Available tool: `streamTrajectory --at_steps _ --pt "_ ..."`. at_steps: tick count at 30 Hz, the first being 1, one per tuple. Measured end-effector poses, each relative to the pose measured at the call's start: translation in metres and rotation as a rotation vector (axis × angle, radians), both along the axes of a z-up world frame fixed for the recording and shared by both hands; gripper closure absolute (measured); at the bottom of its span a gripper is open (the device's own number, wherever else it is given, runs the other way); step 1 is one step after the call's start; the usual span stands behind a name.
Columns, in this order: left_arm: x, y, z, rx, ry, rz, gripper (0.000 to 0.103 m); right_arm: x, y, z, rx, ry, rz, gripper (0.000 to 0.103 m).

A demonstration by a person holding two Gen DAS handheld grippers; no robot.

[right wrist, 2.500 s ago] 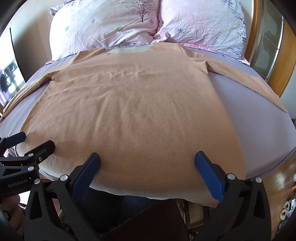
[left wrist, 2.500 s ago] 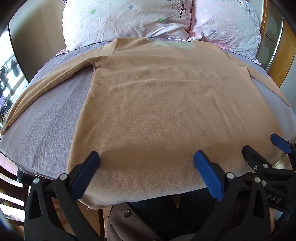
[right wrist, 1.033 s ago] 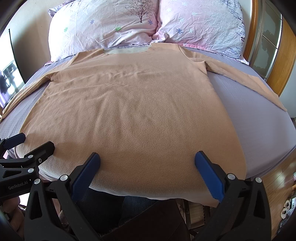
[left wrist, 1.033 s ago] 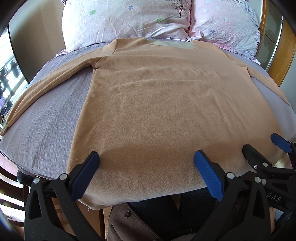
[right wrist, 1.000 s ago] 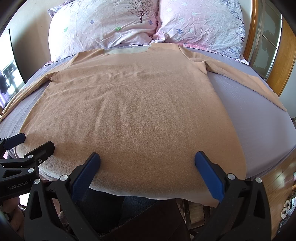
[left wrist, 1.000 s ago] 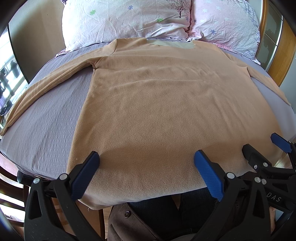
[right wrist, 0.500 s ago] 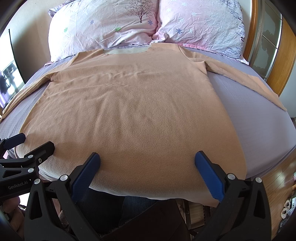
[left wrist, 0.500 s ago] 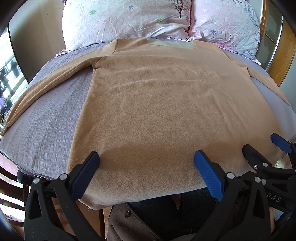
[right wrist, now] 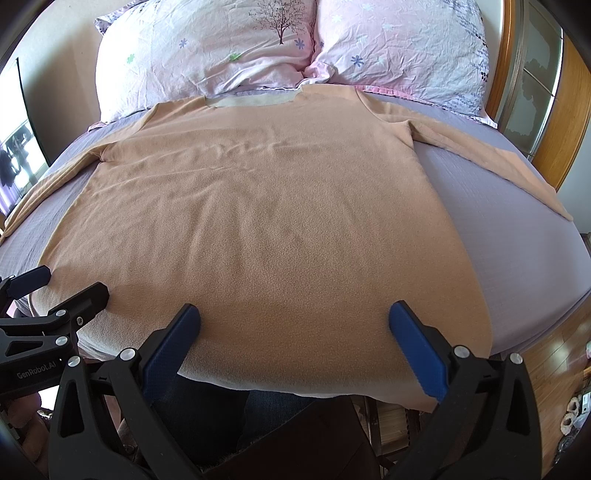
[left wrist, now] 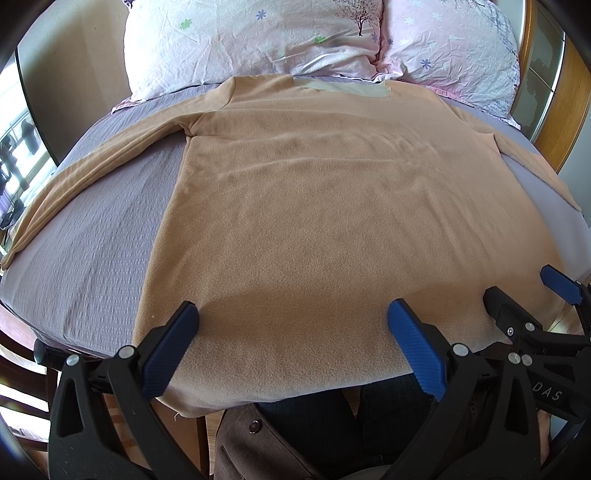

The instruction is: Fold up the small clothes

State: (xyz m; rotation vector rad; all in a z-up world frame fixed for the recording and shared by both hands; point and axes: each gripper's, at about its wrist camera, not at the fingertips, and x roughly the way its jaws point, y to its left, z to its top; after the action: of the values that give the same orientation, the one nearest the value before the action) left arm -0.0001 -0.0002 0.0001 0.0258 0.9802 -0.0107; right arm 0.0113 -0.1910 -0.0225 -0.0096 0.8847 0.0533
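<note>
A tan long-sleeved fleece top (left wrist: 332,206) lies flat on the bed, neck toward the pillows, both sleeves spread out to the sides; it also fills the right wrist view (right wrist: 266,221). Its hem hangs slightly over the near bed edge. My left gripper (left wrist: 291,332) is open and empty, hovering over the hem left of centre. My right gripper (right wrist: 293,332) is open and empty over the hem right of centre. Each gripper shows at the edge of the other's view: the right one (left wrist: 524,295), the left one (right wrist: 59,291).
A lilac sheet (left wrist: 92,243) covers the bed (right wrist: 517,229). Two pink floral pillows (left wrist: 258,33) (right wrist: 399,44) lie at the head. A wooden headboard and glass-panelled door (right wrist: 539,92) stand at the right. A person's legs and dark clothing (left wrist: 314,424) are below the near edge.
</note>
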Motion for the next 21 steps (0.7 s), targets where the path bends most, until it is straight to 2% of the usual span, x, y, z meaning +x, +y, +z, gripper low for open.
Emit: streamTrajectory --at_steps 8,10,14,16,18,19,20,21 --pt "0.002 0.002 0.000 0.004 -0.003 -0.039 0.002 0.013 -0.009 0.001 0.013 -0.021 0.048 0.001" --pt "0.005 0.003 0.001 -0.001 -0.006 -0.057 0.002 0.024 -0.036 0.007 0.031 -0.041 -0.040 0.001" --pt "0.013 0.004 0.002 -0.004 -0.030 -0.082 0.002 0.056 -0.138 0.023 0.167 -0.081 -0.310 0.001" --pt "0.018 0.005 0.001 0.007 -0.042 -0.078 0.002 0.068 -0.191 0.031 0.156 -0.094 -0.489 0.001" --pt "0.023 0.004 0.003 0.014 -0.060 -0.080 0.002 0.081 -0.236 0.037 0.122 -0.093 -0.615 0.001" --pt "0.026 0.004 0.003 0.013 -0.066 -0.084 0.002 0.087 -0.262 0.038 0.158 -0.085 -0.677 0.003" --pt "0.029 0.005 0.003 0.005 -0.073 -0.091 0.002 0.090 -0.281 0.038 0.206 -0.079 -0.720 0.009" --pt "0.032 0.005 0.004 -0.006 -0.076 -0.098 0.002 0.092 -0.309 0.035 0.292 -0.065 -0.792 0.012"
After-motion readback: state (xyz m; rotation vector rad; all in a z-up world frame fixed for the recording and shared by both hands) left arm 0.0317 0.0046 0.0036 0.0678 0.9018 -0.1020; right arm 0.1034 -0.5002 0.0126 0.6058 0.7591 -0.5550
